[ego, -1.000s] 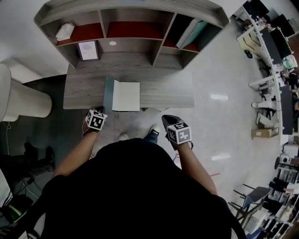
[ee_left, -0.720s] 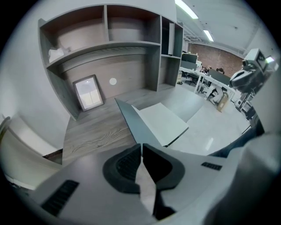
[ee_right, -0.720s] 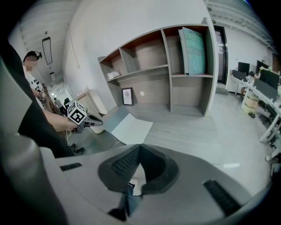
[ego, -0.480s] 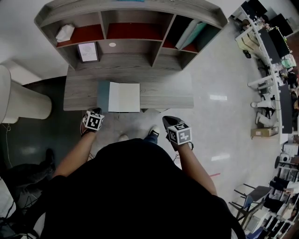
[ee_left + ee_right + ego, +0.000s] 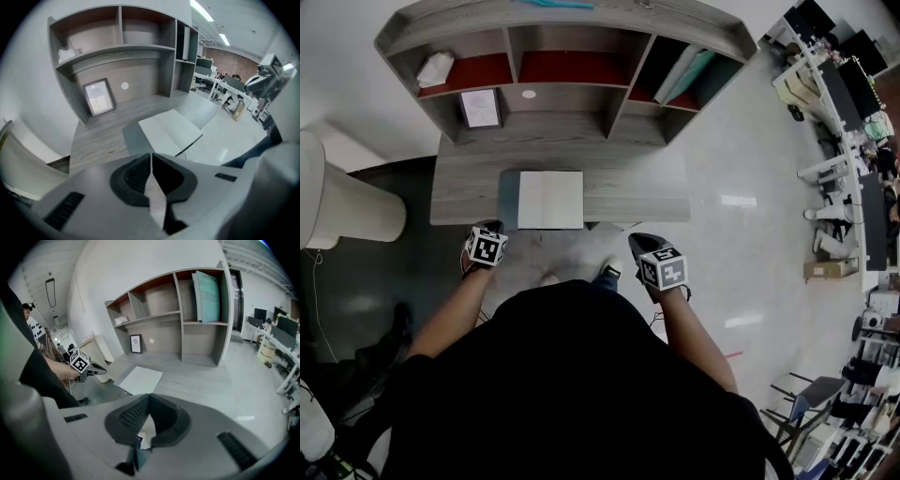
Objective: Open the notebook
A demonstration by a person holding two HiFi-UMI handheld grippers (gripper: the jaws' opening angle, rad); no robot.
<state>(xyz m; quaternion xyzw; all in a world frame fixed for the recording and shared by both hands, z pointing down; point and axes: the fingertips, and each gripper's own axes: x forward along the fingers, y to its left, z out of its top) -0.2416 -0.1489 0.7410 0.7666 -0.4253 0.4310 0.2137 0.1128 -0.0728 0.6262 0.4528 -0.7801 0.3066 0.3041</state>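
Head view: found the white-paged, teal-covered notebook (image 5: pixel 550 200) lying flat and open on the grey wooden desk (image 5: pixel 637 183), at 12 o'clock from the person. Had shown its cover still tipped up a second before; now laid down at the 9 o'clock side, so judged the opening done. Found the left gripper (image 5: pixel 491 228) drawn slightly back, at 7 o'clock of the notebook, and the right gripper (image 5: pixel 639 241) at 4 o'clock, both clear of it.

Left gripper view: showed jaws pressed together on nothing, with the notebook ahead at 12 o'clock, untouched.

Right gripper view: again showed jaws pressed together and empty, with the notebook at 11 o'clock.

Counted one notebook, two grippers, one desk and one small framed picture (image 5: pixel 99 97) leaning at the desk's back.
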